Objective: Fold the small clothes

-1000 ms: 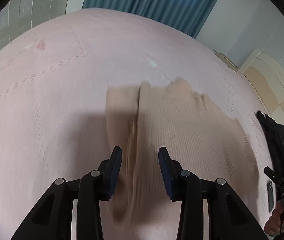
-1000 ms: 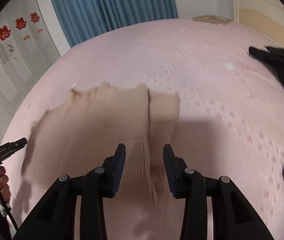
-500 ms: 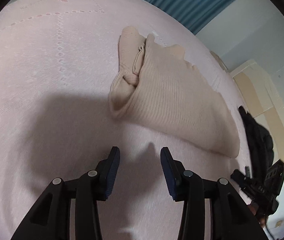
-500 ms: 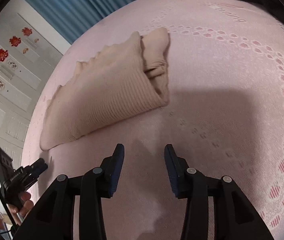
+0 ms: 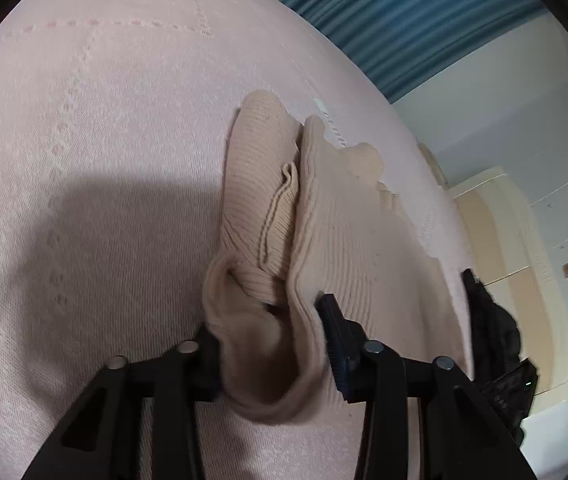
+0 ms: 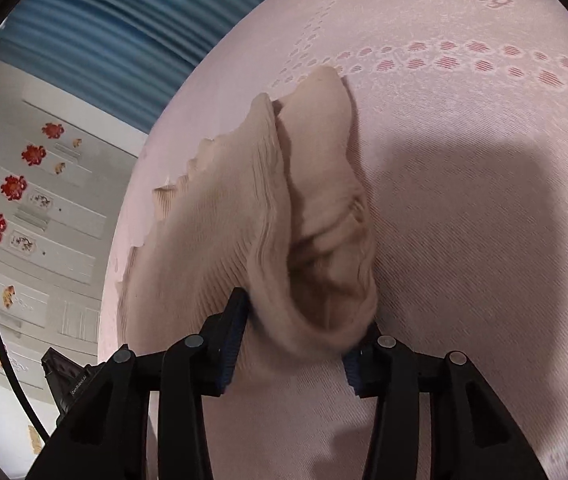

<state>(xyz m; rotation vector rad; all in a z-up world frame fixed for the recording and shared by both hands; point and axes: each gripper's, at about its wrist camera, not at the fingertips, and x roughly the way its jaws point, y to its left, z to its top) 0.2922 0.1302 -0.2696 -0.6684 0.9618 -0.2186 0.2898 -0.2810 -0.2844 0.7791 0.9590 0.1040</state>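
**A:** Between your left gripper's fingers, what do you make of the garment's lie?

**B:** Your beige knit garment (image 5: 336, 248) lies folded on the pink bedspread (image 5: 84, 160), long axis running from 6 o'clock up toward 12 in the left wrist view. A folded-in sleeve sits along its left side, toward 11; the scalloped hem trails off toward 3.

**A:** What is around it?

**B:** A dark garment (image 5: 492, 332) lies at 4 o'clock, just beyond the knit's edge. A blue curtain (image 5: 404, 8) hangs at 1 o'clock. Nothing stands between you and the cloth.

**A:** And the claws?

**B:** Your left gripper (image 5: 272, 344) stands fairly wide, with the near rolled end of the knit bunched between the jaws. Its right finger (image 5: 336, 336) touches the fabric; the left one is hidden behind cloth, so you cannot call it a firm pinch.

**A:** The right side?

**B:** Your right gripper (image 6: 300, 336) is likewise wide, straddling the other rolled end. The knit runs from 6 up toward 12, its sleeve on the right toward 1. The left finger (image 6: 234, 332) presses against the cloth.
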